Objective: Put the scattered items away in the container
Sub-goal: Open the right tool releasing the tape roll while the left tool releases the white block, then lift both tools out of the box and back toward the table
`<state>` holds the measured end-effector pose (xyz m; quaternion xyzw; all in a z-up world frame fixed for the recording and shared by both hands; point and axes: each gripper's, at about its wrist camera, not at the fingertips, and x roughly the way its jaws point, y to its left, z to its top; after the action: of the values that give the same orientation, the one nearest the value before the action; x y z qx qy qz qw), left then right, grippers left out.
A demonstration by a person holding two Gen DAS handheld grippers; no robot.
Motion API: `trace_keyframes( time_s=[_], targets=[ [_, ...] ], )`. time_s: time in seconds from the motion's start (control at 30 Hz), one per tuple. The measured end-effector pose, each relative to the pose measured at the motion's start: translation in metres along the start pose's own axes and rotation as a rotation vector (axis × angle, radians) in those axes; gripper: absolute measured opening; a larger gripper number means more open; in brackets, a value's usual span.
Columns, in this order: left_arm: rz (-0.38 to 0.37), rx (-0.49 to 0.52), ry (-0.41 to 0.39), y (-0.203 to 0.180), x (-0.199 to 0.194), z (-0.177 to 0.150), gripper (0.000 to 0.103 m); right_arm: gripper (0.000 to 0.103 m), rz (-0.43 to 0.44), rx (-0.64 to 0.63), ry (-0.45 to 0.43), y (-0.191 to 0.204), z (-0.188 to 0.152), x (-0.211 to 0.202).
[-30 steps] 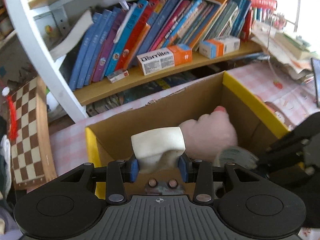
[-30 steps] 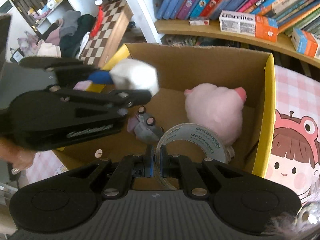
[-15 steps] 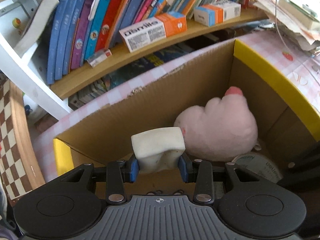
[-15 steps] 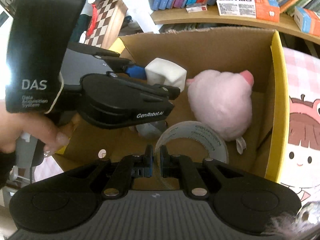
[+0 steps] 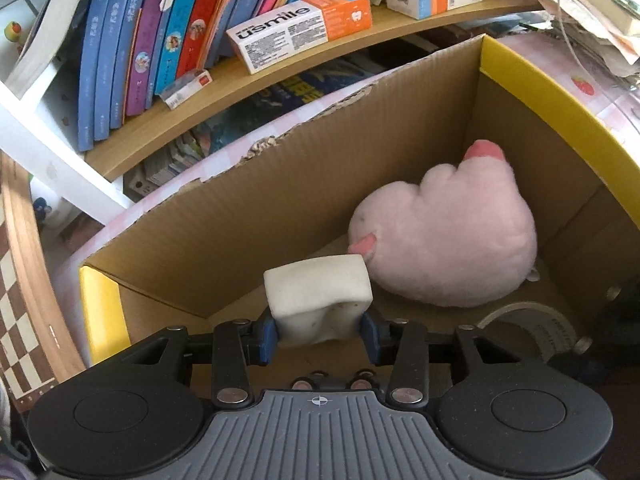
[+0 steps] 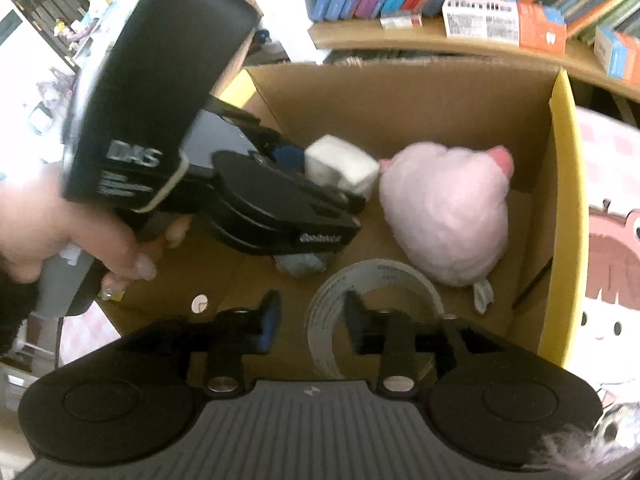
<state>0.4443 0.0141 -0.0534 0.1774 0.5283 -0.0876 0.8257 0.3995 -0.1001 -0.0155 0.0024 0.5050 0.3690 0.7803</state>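
Note:
An open cardboard box (image 5: 280,184) with yellow flaps holds a pink plush toy (image 5: 444,240) and a roll of clear tape (image 5: 532,316). My left gripper (image 5: 319,336) is down inside the box. A white foam block (image 5: 316,292) stands between its blue pads, which still pinch its waist while the jaws are opening. The block's corner almost touches the plush. My right gripper (image 6: 312,320) is over the box's near side with its jaws opening. The wall of the tape roll (image 6: 376,276) stands between them, free of both pads. A small grey-blue item (image 6: 300,264) lies under the left gripper (image 6: 324,180).
A person's hand (image 6: 80,236) holds the left tool at the box's left side. Behind the box is a shelf of books with a toothpaste carton (image 5: 296,36). A chessboard (image 5: 20,280) leans at the left. Loose papers (image 5: 592,0) are piled at the right, on the pink checked cloth.
My right gripper's jaws have parted and let go of the tape roll's wall. My left gripper has sunk deeper into the box with the foam block, nearer the plush.

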Motion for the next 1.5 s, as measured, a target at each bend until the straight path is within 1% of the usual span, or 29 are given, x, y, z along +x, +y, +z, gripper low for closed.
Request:
trace_keyframes(
  time_s=[0.07, 0.13, 0.2, 0.27, 0.4, 0.57, 0.77, 0.93, 1.07, 1.13, 1.17, 1.23, 1.37, 1.5],
  targets=[
    [0.001, 0.004, -0.001, -0.001, -0.001, 0.0, 0.049, 0.037, -0.017, -0.015, -0.024, 0.002, -0.001, -0.005],
    [0.01, 0.016, -0.022, -0.002, -0.006, -0.001, 0.067, 0.039, -0.023, -0.021, -0.044, 0.003, -0.001, -0.011],
    [0.023, 0.032, -0.05, -0.004, -0.015, -0.003, 0.075, 0.042, -0.03, -0.031, -0.062, 0.005, -0.002, -0.018],
    [0.032, 0.043, -0.077, -0.004, -0.025, -0.004, 0.075, 0.042, -0.04, -0.047, -0.082, 0.008, -0.002, -0.024],
    [0.05, 0.042, -0.127, -0.002, -0.046, -0.008, 0.08, 0.042, -0.043, -0.069, -0.132, 0.015, -0.002, -0.038],
    [0.068, 0.004, -0.215, 0.003, -0.081, -0.015, 0.083, 0.042, -0.043, -0.089, -0.214, 0.023, -0.003, -0.055],
    [0.089, -0.049, -0.345, 0.007, -0.128, -0.036, 0.083, 0.042, -0.078, -0.103, -0.248, 0.026, -0.007, -0.069],
    [0.074, -0.143, -0.45, 0.01, -0.167, -0.068, 0.084, 0.042, -0.11, -0.127, -0.314, 0.034, -0.025, -0.092],
    [0.092, -0.149, -0.529, 0.001, -0.195, -0.094, 0.084, 0.042, -0.134, -0.146, -0.347, 0.044, -0.039, -0.107],
    [0.106, -0.129, -0.568, -0.005, -0.209, -0.107, 0.084, 0.042, -0.15, -0.15, -0.366, 0.051, -0.046, -0.114],
    [0.114, -0.114, -0.587, -0.009, -0.216, -0.114, 0.085, 0.042, -0.158, -0.149, -0.376, 0.054, -0.05, -0.117],
    [0.128, -0.103, -0.621, -0.015, -0.228, -0.129, 0.089, 0.042, -0.171, -0.141, -0.392, 0.061, -0.06, -0.124],
    [0.122, -0.133, -0.655, -0.019, -0.243, -0.157, 0.09, 0.042, -0.207, -0.141, -0.403, 0.076, -0.08, -0.132],
    [0.099, -0.179, -0.64, -0.022, -0.247, -0.188, 0.09, 0.041, -0.234, -0.154, -0.378, 0.088, -0.104, -0.133]
  ],
)
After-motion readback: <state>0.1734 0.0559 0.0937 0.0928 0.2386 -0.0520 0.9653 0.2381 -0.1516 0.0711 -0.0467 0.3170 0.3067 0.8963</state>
